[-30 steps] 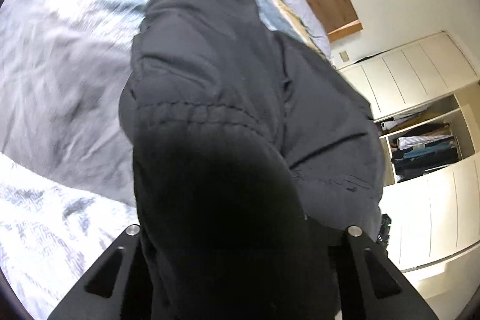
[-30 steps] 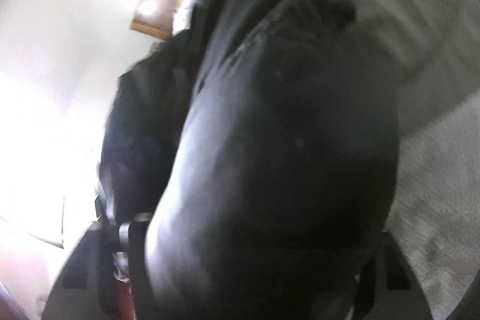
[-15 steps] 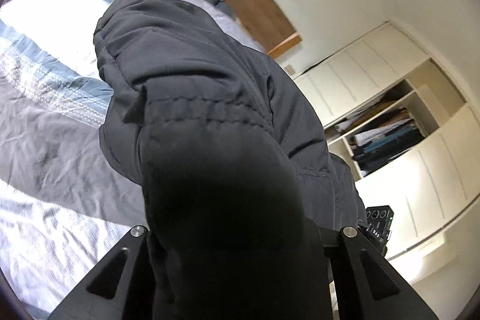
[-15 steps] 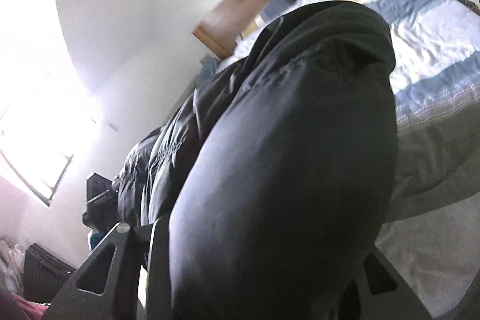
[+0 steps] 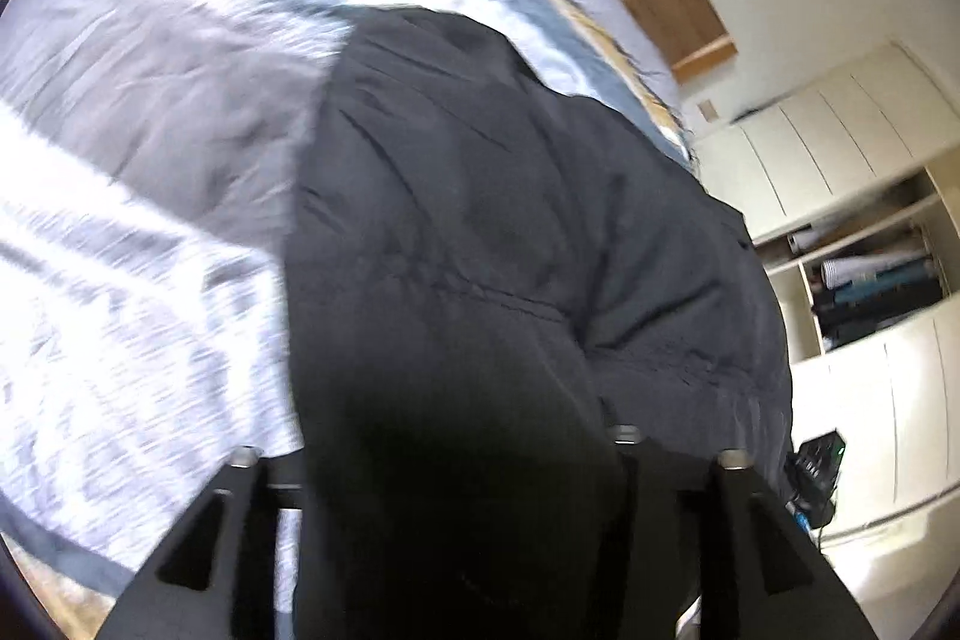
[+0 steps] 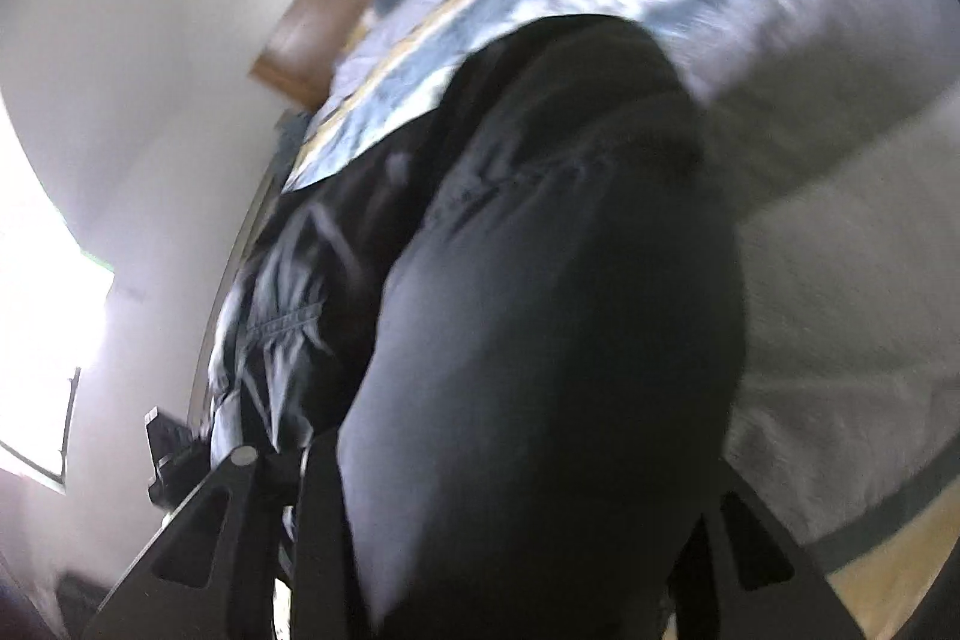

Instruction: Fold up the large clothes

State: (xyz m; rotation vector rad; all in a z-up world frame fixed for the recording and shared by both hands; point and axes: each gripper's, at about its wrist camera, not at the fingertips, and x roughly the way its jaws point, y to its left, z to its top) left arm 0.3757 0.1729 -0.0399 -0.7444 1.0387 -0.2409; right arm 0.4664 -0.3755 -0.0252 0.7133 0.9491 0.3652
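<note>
Both grippers, left (image 5: 480, 466) and right (image 6: 480, 466), have just widened with the black jacket (image 5: 510, 220) between them, above the bed (image 5: 150, 100); whether the pads press on it I cannot tell. Next: lay it flat.

Daylight pours from a blown-out window (image 6: 42, 340) at the left of the right wrist view, washing the wall white. Glare bleaches the striped bedspread (image 5: 150, 112), which smears with motion blur in both views. The black padded jacket (image 5: 480, 250) sinks into near-featureless shadow close to the lens. Fisheye curvature bends the wardrobe (image 5: 840, 148) and darkens the corners.
</note>
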